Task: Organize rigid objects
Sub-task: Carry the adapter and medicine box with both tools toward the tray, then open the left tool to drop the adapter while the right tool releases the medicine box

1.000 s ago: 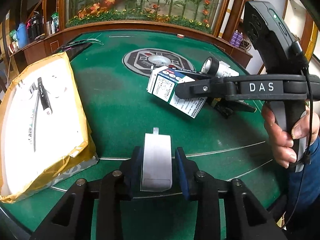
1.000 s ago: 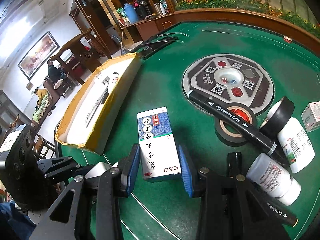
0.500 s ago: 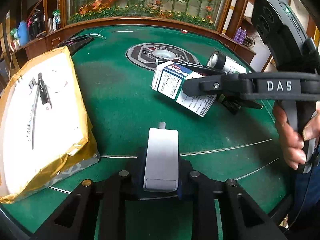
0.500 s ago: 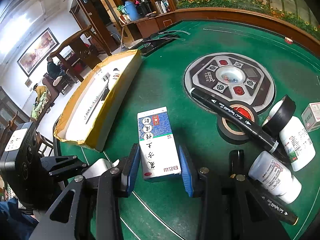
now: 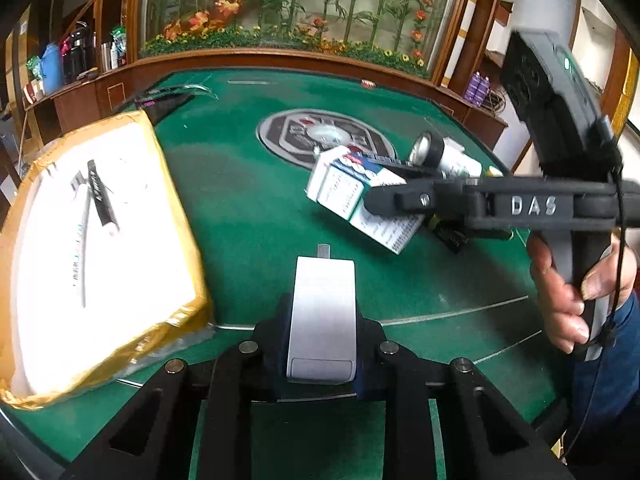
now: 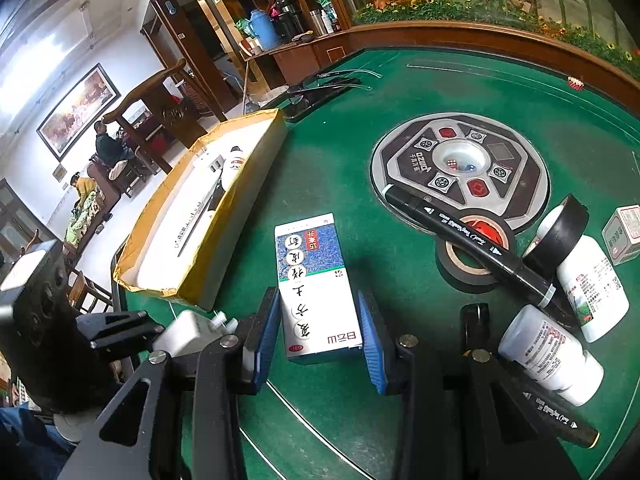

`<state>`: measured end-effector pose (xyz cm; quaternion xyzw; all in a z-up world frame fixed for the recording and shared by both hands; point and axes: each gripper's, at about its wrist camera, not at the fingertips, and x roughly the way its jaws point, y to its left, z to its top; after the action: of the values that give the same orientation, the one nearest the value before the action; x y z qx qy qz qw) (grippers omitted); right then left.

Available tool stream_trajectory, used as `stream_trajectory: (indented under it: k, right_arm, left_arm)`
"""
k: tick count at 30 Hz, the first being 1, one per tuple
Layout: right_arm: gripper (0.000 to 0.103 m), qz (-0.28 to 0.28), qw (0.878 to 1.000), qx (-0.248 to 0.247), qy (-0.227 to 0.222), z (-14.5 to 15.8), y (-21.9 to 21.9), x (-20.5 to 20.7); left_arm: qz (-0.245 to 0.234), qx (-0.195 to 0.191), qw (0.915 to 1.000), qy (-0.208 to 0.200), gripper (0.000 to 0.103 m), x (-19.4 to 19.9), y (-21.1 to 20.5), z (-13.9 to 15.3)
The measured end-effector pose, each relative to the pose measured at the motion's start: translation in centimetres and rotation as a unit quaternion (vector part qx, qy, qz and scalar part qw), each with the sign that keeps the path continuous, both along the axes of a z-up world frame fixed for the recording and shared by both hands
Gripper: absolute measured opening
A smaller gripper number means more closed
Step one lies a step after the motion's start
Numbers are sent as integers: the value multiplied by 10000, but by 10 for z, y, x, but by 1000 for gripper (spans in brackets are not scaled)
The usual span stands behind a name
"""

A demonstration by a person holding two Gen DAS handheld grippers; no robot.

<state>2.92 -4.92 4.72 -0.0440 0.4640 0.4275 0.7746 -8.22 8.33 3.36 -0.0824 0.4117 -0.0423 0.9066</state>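
My left gripper [image 5: 320, 326] is shut on a white plug adapter [image 5: 324, 288], whose small prong points away from me over the green table. The same adapter [image 6: 184, 330] shows at the lower left of the right wrist view. My right gripper [image 6: 318, 332] is shut on a blue-and-white medicine box [image 6: 312, 264], its blue pads pressing both long sides. From the left wrist view that box [image 5: 340, 188] hangs tilted above the felt. An open cardboard box [image 5: 172, 200] with a white inside lies to the left and holds a black marker [image 5: 102, 200].
To the right lie a black marker [image 6: 472, 240], two black tape rolls [image 6: 468, 276], two white bottles [image 6: 596, 288] and a small carton [image 6: 624, 236]. A dice panel [image 6: 460, 168] sits mid-table. Glasses [image 6: 328, 84] lie at the far edge. A hand [image 5: 564, 304] holds the right grip.
The left jaws have closed from apart onto the white adapter. The right gripper and its medicine box have stayed put.
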Motion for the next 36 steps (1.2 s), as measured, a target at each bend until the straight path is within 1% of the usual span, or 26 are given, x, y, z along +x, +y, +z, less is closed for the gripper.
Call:
stream_trajectory:
  k: [4, 9, 12, 14, 17, 21, 25, 27, 29, 33, 36]
  right_arm:
    - [37, -31, 9999, 98, 4, 2, -1, 0]
    - [37, -89, 9994, 345, 29, 9, -3, -1]
    - [37, -160, 9983, 551, 75, 16, 0, -2]
    - [37, -168, 9967, 781, 162, 22, 6, -4]
    - [37, -122, 9956, 902, 214, 29, 19, -10]
    - [37, -4, 9957, 875, 302, 30, 45, -16]
    - [37, 137, 9959, 745, 497, 28, 81, -23]
    - [37, 186, 9959, 667, 584, 26, 100, -25]
    - [37, 233, 9963, 520, 641, 23, 124, -24]
    - [37, 276, 9952, 427, 834, 18, 160, -22]
    - [37, 124, 9967, 245, 761, 12, 182, -17]
  left_arm:
    - [211, -70, 9996, -176, 24, -5, 18, 14]
    - [576, -149, 9974, -406, 24, -14, 51, 29]
    - [879, -173, 9950, -450, 24, -17, 77, 33]
    - [1041, -225, 9932, -464, 24, -21, 91, 32]
    - [1271, -244, 9905, -461, 24, -26, 111, 31]
    - [1474, -242, 9880, -397, 24, -28, 131, 27]
    - [1620, -304, 9858, -321, 24, -25, 152, 22]
    - [1700, -248, 9847, -280, 24, -22, 161, 20]
    - [1742, -208, 9843, -176, 25, -18, 170, 17]
    - [1755, -93, 9843, 130, 24, -4, 187, 6]
    - [1754, -145, 9839, 311, 25, 5, 197, -4]
